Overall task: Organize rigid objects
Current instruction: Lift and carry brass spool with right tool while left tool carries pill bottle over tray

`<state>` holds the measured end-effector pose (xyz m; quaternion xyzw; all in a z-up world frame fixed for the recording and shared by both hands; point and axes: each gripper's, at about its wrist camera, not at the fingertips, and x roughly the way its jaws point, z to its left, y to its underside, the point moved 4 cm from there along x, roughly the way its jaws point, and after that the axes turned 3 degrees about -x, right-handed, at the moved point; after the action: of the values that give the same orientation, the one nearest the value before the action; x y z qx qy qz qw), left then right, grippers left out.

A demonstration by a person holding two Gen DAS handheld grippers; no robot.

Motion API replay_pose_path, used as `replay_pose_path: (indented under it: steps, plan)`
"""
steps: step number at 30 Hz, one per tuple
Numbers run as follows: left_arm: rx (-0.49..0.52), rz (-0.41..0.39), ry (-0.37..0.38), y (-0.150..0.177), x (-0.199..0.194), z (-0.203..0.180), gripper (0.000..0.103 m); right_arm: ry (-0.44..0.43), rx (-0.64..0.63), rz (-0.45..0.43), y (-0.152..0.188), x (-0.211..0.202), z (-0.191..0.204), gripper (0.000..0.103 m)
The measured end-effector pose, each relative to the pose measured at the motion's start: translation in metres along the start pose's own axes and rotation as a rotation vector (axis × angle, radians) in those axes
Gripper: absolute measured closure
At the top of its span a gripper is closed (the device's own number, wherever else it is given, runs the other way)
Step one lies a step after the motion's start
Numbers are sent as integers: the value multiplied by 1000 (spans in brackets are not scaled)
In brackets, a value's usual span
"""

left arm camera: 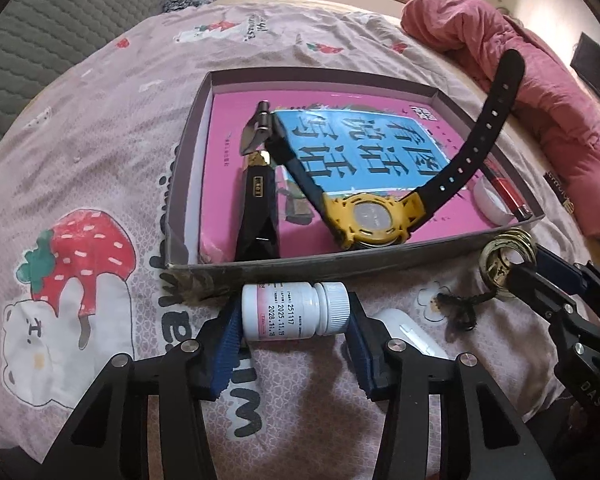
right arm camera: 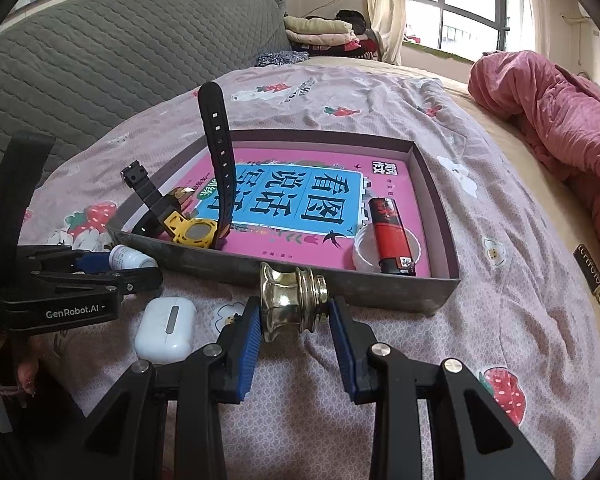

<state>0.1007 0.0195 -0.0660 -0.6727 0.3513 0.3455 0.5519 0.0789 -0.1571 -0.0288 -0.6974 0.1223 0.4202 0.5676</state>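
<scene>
You have one shallow box [left arm camera: 380, 266] on the bed [left arm camera: 100, 128], and inside it one pink book [right arm camera: 380, 184], one yellow watch [left arm camera: 370, 220] with a black strap standing up, one black clip-like item [left arm camera: 258, 208], one red lighter [right arm camera: 392, 236] and one white lid [right arm camera: 364, 258]. The lighter lies at the box's 4 o'clock corner in the right wrist view, partly across the lid. The watch sits near the front wall of the box, toward 7 o'clock in that same view.

Outside the box you have three loose things on the bedsheet: one white pill bottle [left arm camera: 296, 310], one white earbud case [right arm camera: 166, 328] and one brass knob [right arm camera: 292, 300].

Your left gripper [left arm camera: 296, 332] is spread about the bottle's length. The bottle lies on its side between the blue pads, cap toward 3 o'clock, just in front of the box's front wall. Its base touches the left pad [left arm camera: 230, 340]; the cap looks to meet the other pad, but you cannot tell whether the squeeze is firm.

Your right gripper [right arm camera: 294, 320] is partly open around the brass knob, which sits at 12 o'clock from the fingers, right against the box's front wall. The pads [right arm camera: 248, 344] flank both ends of the knob and appear to touch it. The earbud case rests at 9 o'clock from this gripper, between your two tools.
</scene>
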Motion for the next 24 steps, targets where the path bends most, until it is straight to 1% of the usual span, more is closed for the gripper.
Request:
replay_pose_path:
  steps: [6,12,17,24]
  plan:
    - [28,-12,2,1,-3,-7,54,-2,2,-2,0,-2,-1,69]
    - [32,-28,16,1,-9,-10,54,-9,2,-6,-1,-5,-1,69]
    - [29,-61,34,0,-22,-9,54,-23,7,-23,-2,-10,-1,69]
    - [27,-86,46,2,-38,-7,54,-31,-3,-34,-3,-12,2,69]
